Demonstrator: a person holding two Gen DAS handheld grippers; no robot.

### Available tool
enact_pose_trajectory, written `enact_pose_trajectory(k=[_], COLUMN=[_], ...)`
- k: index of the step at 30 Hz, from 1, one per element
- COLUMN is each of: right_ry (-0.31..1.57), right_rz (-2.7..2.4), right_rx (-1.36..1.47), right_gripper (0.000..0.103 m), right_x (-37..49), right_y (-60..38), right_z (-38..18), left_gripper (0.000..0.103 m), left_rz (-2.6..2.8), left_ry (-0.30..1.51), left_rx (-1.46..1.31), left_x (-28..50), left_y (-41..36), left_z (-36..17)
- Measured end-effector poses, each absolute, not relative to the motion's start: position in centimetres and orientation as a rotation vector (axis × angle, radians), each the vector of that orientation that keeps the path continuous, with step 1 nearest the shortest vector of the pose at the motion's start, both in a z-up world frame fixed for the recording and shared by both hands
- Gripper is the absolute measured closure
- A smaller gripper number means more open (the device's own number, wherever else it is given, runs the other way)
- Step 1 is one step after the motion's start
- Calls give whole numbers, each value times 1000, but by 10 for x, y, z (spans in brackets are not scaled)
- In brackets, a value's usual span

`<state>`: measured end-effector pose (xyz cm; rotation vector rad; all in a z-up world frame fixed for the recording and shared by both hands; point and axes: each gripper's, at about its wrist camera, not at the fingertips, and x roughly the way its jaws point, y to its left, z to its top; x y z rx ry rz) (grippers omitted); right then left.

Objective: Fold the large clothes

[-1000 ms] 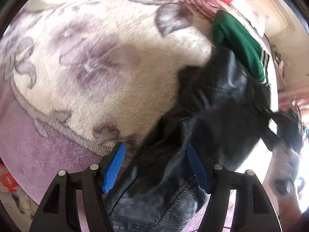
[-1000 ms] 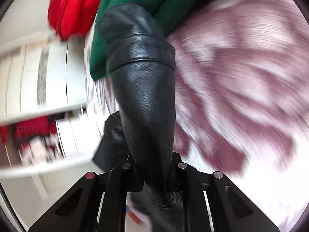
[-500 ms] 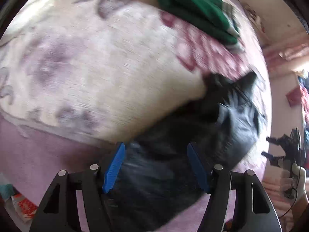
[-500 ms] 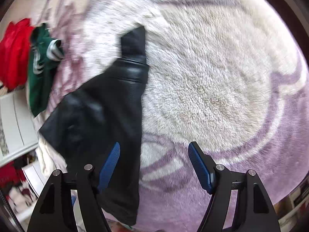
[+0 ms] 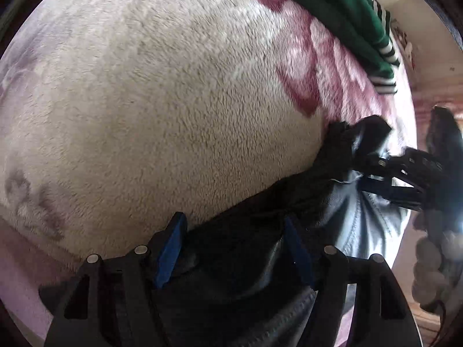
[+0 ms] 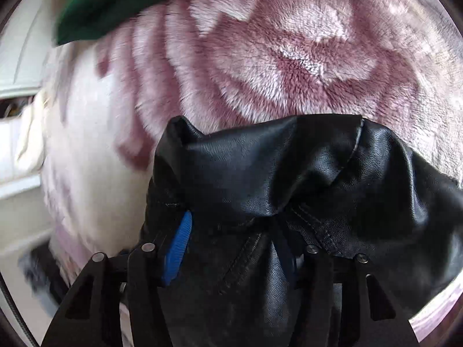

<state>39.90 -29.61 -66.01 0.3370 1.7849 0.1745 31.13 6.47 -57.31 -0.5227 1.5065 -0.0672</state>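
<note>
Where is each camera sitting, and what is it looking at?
Left wrist: it sits on the left tongs, looking along them over the fluffy blanket and black leather jacket; the right tongs show too, biting the jacket.
Right wrist: it sits on the right tongs, looking at bunched jacket up close; only its own fingers show.
Both see the jacket, blanket and green garment.
</note>
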Motion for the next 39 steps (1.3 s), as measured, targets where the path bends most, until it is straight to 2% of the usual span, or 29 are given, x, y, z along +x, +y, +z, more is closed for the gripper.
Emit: enact_pose_trajectory(k=[4, 6, 8, 9, 10, 13, 16, 18, 19, 20, 21, 23, 27, 29, 31, 33, 34, 39], right_ry=[1795, 1770, 1828, 1853, 1851, 1844, 1877, 1850, 1845, 1834, 1806, 1745, 1669, 1615, 1550, 1487, 1444, 1380], right_rz=[167, 256, 318, 322, 286, 207, 242, 318, 331, 321, 296, 206, 44, 31, 96, 169, 207, 408], right_rx=[269, 258, 276, 267, 226, 226, 219, 329, 387, 478, 550, 636, 831, 943, 1039, 1101, 1118, 1134], right_gripper=[46, 67, 74, 84, 88, 90, 88, 88, 86, 70, 42, 17, 17, 17, 15, 3, 1, 4], right_x=[397, 379, 365, 358, 353, 354, 353, 341, 335, 323, 311, 289, 242, 234, 242, 250, 259, 295], right_y=[-290, -285, -278, -272, -272, -272, -276, -302, -318, -345, -370, -416, -516, -552, -568, -560, -554, -510], right_z=[-616, -590, -597, -607, -620, -661, -643, -624, -618, -607, -597, -584, -596, -622, -642, -660, -660, -672], left_gripper=[36, 37, 37, 37, 37, 38, 38, 38, 38, 38, 38, 38, 38, 32, 31, 30, 30, 30], left_rz=[-32, 8, 52, 73, 92, 126, 100, 53, 26, 9, -5, -41, -20, -9, -14, -39, -46, -46], left_ry=[1485, 1461, 1451, 1448, 1443, 1447, 1440, 1438, 1440, 1438, 1433, 1457, 1514, 1558, 1564, 1560, 1554, 1575], left_rx=[-516, -469, -425, -419, -416, -424, -447, -443, -413, -381, -358, -328, -269, -279, -325, -313, -316, -321], left_x=[301, 292, 280, 276, 271, 263, 265, 266, 267, 268, 270, 276, 300, 309, 313, 311, 310, 308], left_y=[73, 75, 79, 80, 82, 84, 68, 50, 35, 24, 14, -10, -32, -31, -26, -25, -24, -20], left_z=[-549, -532, -521, -519, -517, -513, -506, -499, -497, -496, -497, -510, -554, -577, -584, -583, -583, -581])
